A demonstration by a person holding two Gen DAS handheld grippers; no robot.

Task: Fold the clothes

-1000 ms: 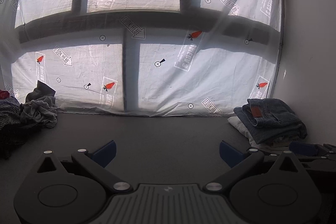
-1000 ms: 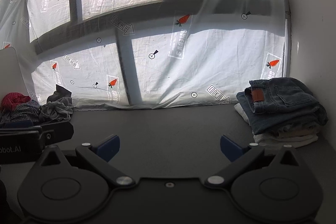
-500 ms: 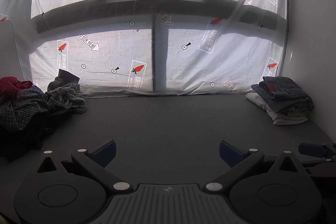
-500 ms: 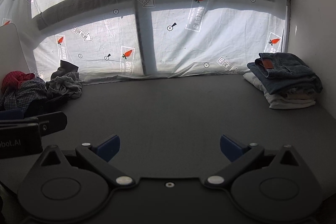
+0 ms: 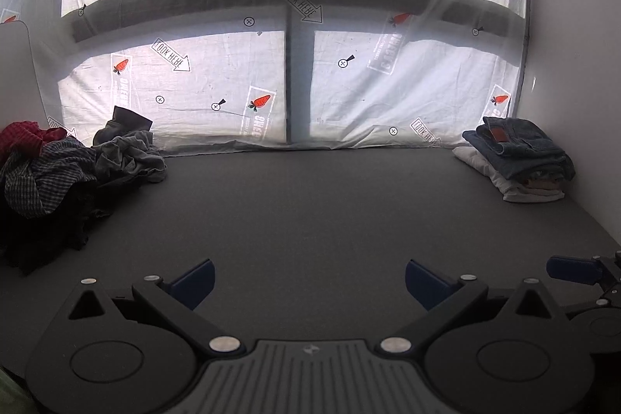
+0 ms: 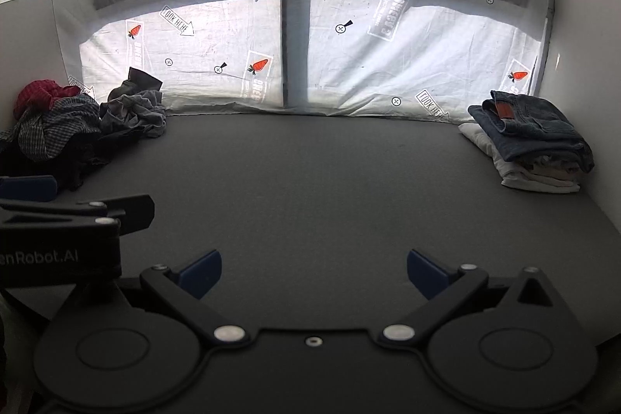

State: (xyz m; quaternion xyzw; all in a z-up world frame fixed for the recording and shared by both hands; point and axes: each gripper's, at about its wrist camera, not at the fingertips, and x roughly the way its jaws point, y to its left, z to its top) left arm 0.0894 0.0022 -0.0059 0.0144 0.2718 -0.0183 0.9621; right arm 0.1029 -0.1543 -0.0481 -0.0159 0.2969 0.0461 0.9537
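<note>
Staged recording booth: printed sheet backdrop (image 5: pixel 233 76), dark table (image 5: pixel 310 212), clothes heaps (image 5: pixel 50 173)

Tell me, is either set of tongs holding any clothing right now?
No. Left tongs and right tongs are open over bare table, holding nothing.

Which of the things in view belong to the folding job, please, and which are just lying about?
Job: unfolded clothes heap; folded stack topped by jeans; open left gripper; open right gripper.
Not job: printed sheet; white board.
</note>
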